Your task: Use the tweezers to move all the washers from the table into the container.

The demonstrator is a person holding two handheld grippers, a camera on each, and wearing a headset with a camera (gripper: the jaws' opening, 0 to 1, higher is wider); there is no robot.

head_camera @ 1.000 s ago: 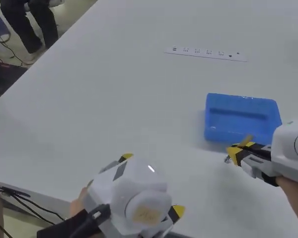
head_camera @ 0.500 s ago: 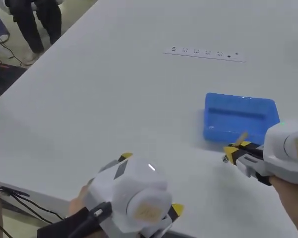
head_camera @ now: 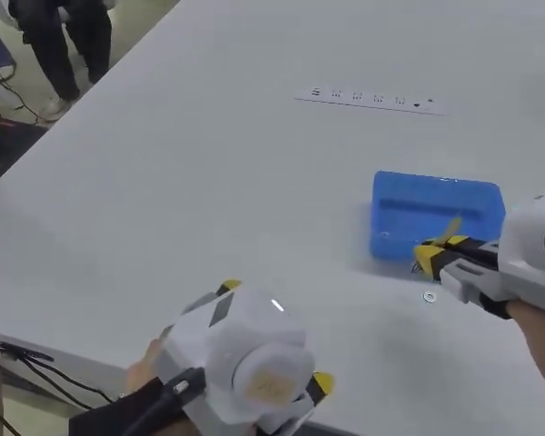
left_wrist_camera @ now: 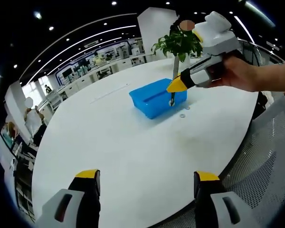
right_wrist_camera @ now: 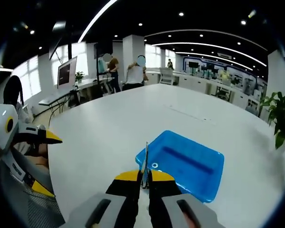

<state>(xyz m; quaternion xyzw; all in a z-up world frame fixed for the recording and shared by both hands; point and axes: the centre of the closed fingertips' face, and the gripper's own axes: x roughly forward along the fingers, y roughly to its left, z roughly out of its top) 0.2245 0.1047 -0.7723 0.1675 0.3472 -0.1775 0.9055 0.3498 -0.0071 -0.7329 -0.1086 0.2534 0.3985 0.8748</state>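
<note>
The blue container [head_camera: 438, 211] stands on the white table at the right. My right gripper [head_camera: 426, 258] hovers at its near edge, shut on the thin tweezers [right_wrist_camera: 146, 164], which point at the container [right_wrist_camera: 187, 164]. A small washer [right_wrist_camera: 154, 166] shows right beside the tweezers over the container's near corner; I cannot tell whether it is held. Another washer [head_camera: 430, 297] lies on the table just in front of the container, also visible as the washer [left_wrist_camera: 182, 114]. My left gripper [head_camera: 254, 356] rests low at the table's near edge, and its jaws [left_wrist_camera: 147, 190] stand open, nothing between them.
A white power strip [head_camera: 372, 98] lies far back on the table. A person [head_camera: 59, 36] stands beyond the table's far left edge, and cables [head_camera: 9, 359] hang off its near left. A potted plant [left_wrist_camera: 178, 42] stands behind the container.
My right gripper has risen from the table and moved toward the container's near edge with the tweezers. A washer now shows on the table where it was. The left gripper has held still.
</note>
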